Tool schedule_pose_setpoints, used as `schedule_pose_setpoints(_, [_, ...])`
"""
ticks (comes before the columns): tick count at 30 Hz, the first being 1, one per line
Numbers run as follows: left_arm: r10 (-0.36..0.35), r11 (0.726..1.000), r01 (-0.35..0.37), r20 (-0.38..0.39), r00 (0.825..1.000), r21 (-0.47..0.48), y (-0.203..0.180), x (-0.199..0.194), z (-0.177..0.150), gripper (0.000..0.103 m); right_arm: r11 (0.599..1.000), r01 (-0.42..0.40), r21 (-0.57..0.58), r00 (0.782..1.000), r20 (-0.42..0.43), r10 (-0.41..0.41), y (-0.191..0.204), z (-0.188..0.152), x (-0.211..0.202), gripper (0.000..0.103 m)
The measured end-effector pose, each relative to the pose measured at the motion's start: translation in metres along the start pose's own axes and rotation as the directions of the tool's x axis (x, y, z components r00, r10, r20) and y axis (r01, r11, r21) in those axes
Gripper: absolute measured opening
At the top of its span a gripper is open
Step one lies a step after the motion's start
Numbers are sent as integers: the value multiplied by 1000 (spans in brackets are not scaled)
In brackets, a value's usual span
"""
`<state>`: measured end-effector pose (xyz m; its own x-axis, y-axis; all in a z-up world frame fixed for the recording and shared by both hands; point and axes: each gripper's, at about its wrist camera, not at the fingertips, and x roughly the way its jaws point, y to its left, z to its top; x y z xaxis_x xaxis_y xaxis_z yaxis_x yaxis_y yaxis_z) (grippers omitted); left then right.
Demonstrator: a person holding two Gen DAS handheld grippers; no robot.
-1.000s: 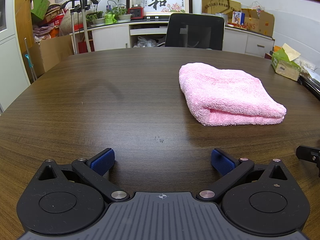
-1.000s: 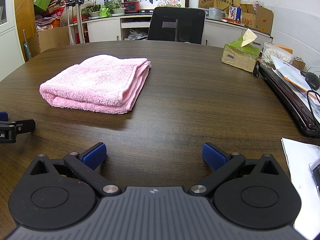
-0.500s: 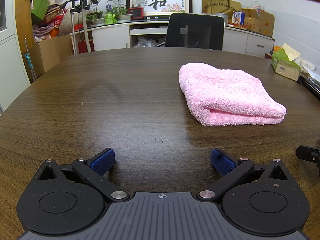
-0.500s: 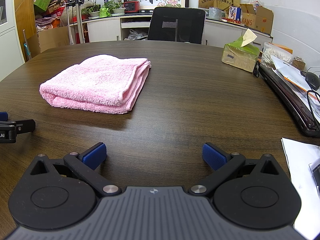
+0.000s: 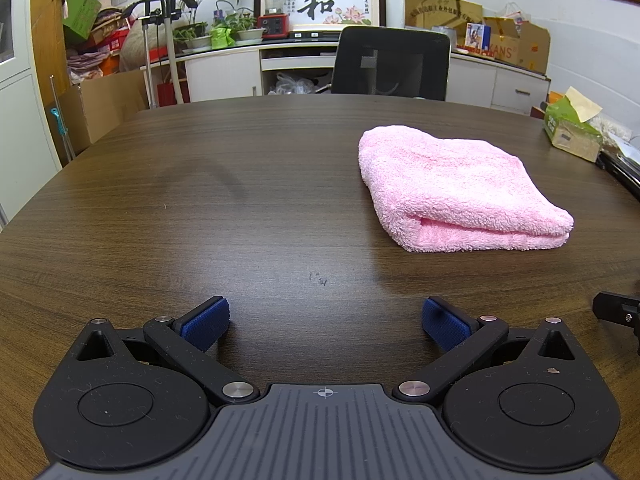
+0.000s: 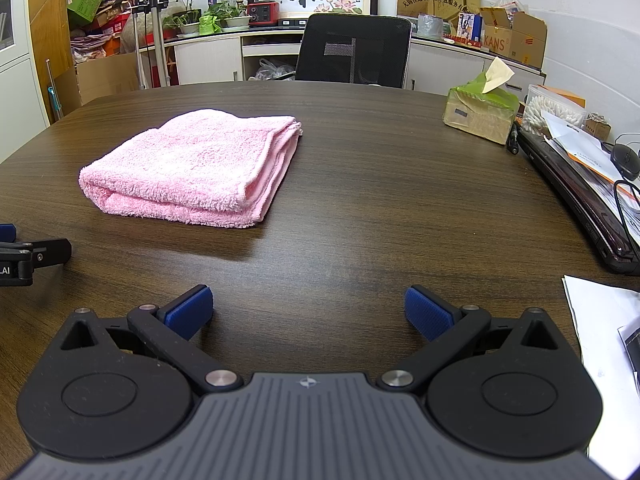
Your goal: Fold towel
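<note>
On desk [image 5: 200, 208], towel [image 6: 192, 164] already folded into neat stack, lying well apart from both released claws, left [image 5: 325, 322] and right [image 6: 307, 310]; likely nothing left.

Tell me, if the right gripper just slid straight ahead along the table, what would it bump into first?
Probably nothing soon. The right gripper points over bare table; the pink towel lies left of that line, the tissue box right. The black chair past the far edge seems first.
</note>
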<state>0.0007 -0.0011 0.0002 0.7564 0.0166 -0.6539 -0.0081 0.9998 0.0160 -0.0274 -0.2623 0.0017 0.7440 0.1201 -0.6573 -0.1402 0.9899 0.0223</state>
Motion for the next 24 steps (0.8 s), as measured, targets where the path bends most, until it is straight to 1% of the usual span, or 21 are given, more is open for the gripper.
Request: schedule_pose_setpoints(24, [-9,1000,9,0,1000,4,3,0,0,103,1000,0,0,1000,0,0,0,0,0,103])
